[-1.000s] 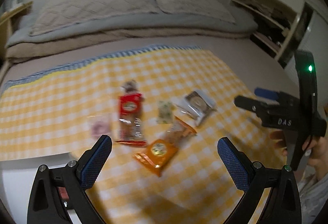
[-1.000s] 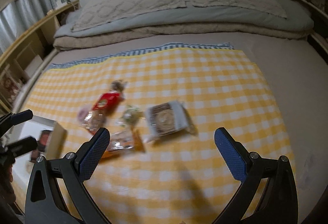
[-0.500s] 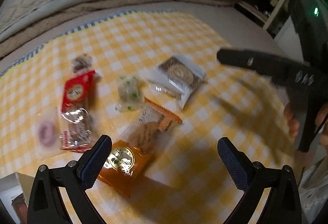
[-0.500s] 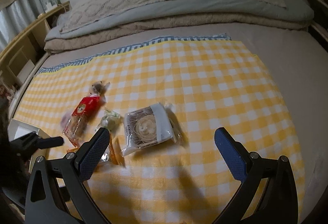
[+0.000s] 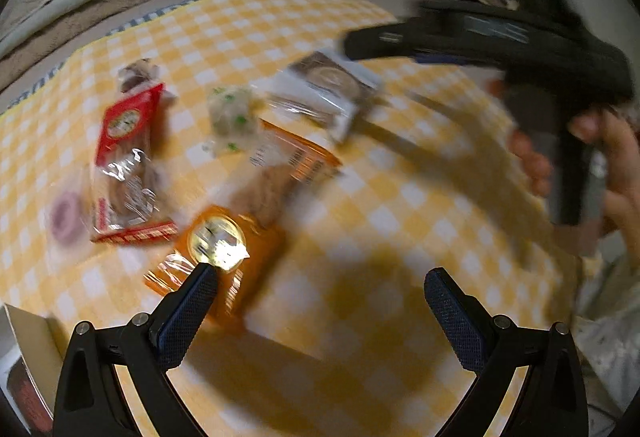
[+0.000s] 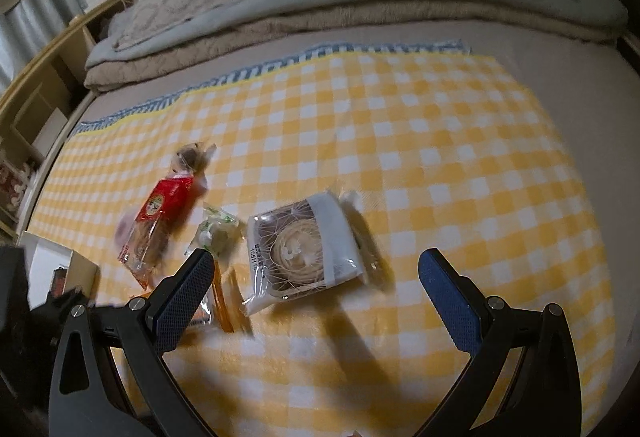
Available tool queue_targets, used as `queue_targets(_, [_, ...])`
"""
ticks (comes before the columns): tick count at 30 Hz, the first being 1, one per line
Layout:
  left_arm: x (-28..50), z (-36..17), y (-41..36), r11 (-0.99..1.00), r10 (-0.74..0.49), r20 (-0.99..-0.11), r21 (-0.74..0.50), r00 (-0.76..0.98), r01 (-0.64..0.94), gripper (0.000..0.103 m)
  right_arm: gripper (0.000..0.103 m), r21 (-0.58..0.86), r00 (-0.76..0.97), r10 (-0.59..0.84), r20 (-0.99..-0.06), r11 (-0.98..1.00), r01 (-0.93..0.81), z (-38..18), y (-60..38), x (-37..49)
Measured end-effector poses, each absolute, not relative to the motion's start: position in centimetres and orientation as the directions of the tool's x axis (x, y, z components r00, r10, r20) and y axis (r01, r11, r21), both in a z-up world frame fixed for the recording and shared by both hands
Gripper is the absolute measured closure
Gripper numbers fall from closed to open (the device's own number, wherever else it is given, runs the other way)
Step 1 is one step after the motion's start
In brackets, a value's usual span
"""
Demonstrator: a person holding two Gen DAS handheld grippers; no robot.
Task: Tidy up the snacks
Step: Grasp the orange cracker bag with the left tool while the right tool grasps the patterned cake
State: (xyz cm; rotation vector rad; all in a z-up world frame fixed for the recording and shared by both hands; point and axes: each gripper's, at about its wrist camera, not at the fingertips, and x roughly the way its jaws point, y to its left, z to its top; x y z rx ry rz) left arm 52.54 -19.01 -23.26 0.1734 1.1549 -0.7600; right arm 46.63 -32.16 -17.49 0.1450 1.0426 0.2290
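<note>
Left claw (image 5: 320, 291): we hold it wide, over orange packet (image 5: 224, 249).
Right claw (image 6: 316, 269): wide, empty, above brown-and-white packet (image 6: 304, 251).

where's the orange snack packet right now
In the left wrist view the orange snack packet lies flat on the yellow checked cloth, just ahead of the left gripper, right of the red packet.

Motion blur is smearing the left wrist view: the orange packet (image 5: 224, 249) and the small green-dotted sweet (image 5: 232, 117) are showing no readable print. The right gripper (image 5: 480, 37) is streaking across the upper right. In the right wrist view, the white box (image 6: 48, 269) is running off the left edge.
</note>
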Motion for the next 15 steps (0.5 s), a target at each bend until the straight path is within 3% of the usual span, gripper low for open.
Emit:
queue_targets(8, [54.0,-22.0,-18.6,0.738,-0.421,-0.874,-0.177,0.241,0.651,0.0,0.0,0.196,0.443,0.265,-0.856,0.961,-0.195,-19.5,-29.5,48.2])
queue_targets(15, [57.3,-24.3,-20.2,0.722,-0.355,-0.906,-0.11,0.229,0.683,0.0,0.012,0.085,0.414,0.208,-0.886,0.951,-0.296,-21.0,-28.0,49.7])
